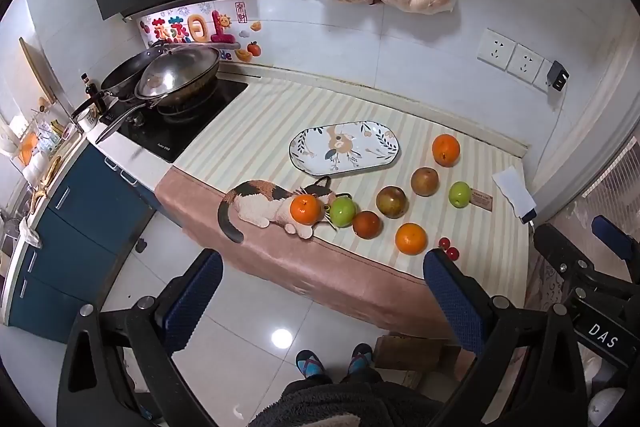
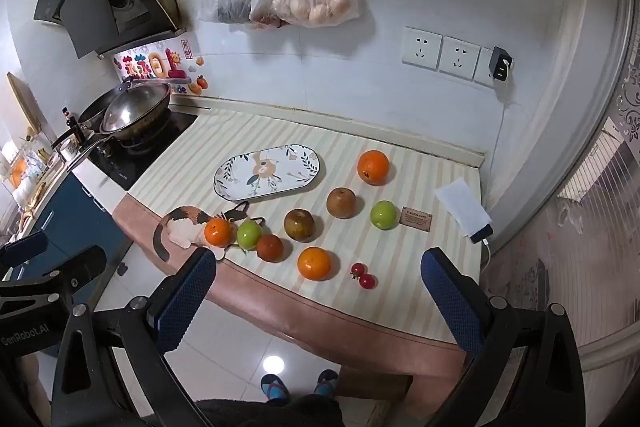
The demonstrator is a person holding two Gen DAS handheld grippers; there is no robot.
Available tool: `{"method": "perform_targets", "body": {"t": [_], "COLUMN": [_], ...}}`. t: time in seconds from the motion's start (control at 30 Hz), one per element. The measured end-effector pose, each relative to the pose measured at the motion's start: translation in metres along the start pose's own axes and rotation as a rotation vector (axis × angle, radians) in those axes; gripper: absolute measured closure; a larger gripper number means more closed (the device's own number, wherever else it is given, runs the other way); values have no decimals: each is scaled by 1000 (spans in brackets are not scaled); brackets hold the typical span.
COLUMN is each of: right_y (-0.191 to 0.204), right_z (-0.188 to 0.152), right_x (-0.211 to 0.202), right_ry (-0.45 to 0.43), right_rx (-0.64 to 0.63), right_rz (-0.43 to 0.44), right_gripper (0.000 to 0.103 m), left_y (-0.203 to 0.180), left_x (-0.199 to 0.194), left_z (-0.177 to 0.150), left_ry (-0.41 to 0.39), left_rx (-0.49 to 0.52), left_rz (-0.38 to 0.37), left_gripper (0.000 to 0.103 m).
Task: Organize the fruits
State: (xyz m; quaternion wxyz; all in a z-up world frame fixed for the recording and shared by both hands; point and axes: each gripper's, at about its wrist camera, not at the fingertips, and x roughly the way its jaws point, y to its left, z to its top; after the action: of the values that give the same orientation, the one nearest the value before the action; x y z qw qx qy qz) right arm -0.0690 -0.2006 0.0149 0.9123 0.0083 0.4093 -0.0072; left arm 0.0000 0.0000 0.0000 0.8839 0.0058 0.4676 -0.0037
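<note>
**Fruit scattered, both grippers hovering empty**

The left gripper [image 1: 320,291] and right gripper [image 2: 316,287] are hanging at the bottom of their frames, fingers [image 2: 452,303] spread wide and released, gripping nothing. On the striped desk [image 2: 400,291] the fruits are lying loose at mid-frame: oranges [image 2: 373,167], green apples [image 2: 385,214], brownish fruits [image 2: 341,202] and two cherry tomatoes [image 2: 363,275]. The patterned oval plate [image 2: 267,172] is sitting bare, up and left of them. A cat figure [image 2: 182,227] is lying at the desk's left edge, touching one orange.
</note>
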Motion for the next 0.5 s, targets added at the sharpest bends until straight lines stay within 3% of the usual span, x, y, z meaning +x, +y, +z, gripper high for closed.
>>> {"method": "perform_targets", "body": {"t": [0.5], "right_y": [2], "right_z": [2], "right_x": [-6], "right_ry": [-12], "right_rx": [3], "right_rz": [3], "right_gripper": [0], "left_y": [-2], "left_x": [-2], "left_z": [9], "left_ry": [-10], "left_rx": [-4], "left_rz": [2], "left_gripper": [0]}}
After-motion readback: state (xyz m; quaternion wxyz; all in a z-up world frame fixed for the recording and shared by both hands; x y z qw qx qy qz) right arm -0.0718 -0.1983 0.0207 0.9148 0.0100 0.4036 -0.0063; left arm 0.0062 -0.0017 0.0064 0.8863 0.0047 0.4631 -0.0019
